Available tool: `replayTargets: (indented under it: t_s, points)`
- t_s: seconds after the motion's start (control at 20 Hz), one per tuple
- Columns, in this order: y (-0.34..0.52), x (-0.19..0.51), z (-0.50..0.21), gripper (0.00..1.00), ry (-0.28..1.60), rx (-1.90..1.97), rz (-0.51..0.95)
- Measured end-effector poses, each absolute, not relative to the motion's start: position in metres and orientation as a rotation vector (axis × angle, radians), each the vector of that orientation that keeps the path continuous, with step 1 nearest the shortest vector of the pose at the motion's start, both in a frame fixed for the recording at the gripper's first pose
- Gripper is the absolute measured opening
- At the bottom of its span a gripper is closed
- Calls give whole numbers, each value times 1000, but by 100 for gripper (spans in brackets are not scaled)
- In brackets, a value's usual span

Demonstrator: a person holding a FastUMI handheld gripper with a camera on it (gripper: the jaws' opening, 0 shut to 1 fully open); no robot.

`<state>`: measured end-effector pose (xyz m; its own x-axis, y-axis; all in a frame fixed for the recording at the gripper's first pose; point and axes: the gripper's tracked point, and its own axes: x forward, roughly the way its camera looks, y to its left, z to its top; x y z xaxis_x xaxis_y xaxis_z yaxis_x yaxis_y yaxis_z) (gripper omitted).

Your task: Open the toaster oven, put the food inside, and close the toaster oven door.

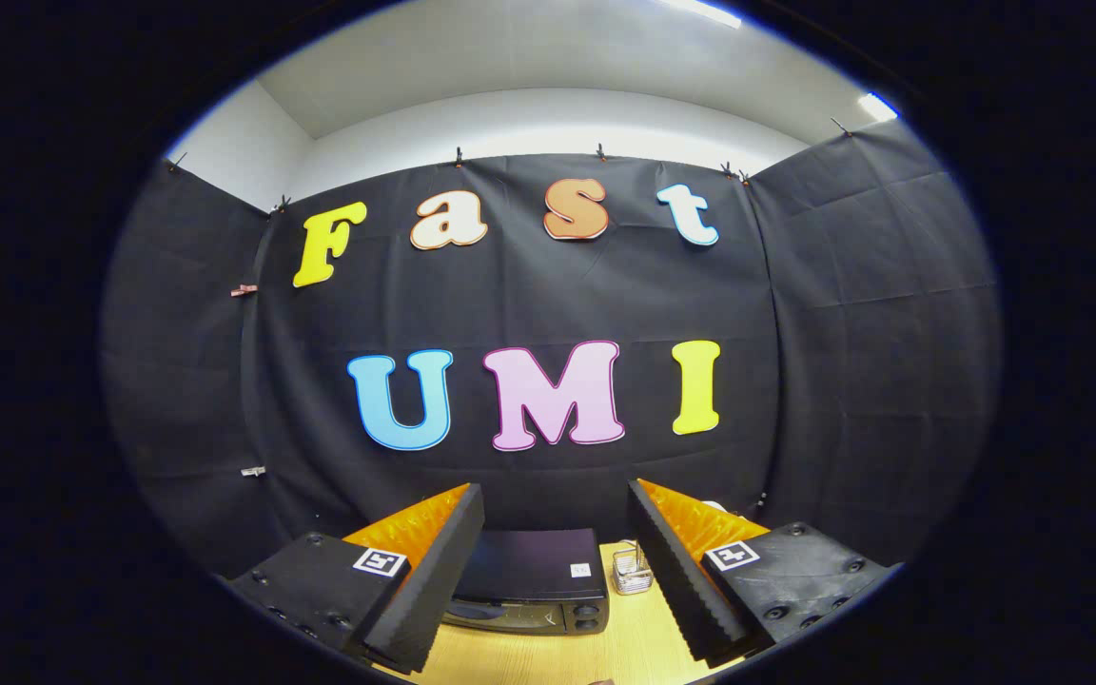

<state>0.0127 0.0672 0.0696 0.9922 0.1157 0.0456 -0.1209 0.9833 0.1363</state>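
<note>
Toaster oven (531, 582) beyond spread hand-held gripper (556, 571) fingers.

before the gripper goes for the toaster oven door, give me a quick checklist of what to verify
1. Gripper open, nothing between the fingers: ok.
2. Toaster oven ahead, between the fingers: ok.
3. Oven door closed: looks so, ok.
4. Door handle located: cannot tell, front partly hidden by a finger.
5. Small wire basket beside the oven, apart from it: ok.
6. Food located: cannot tell.
7. Wooden table bare before the oven: ok.
</note>
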Motion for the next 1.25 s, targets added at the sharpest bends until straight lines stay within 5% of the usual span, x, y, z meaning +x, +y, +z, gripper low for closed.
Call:
replayTargets:
  t_s: [1.25]
  points:
    - [45,7,61,98,-11,101,69]
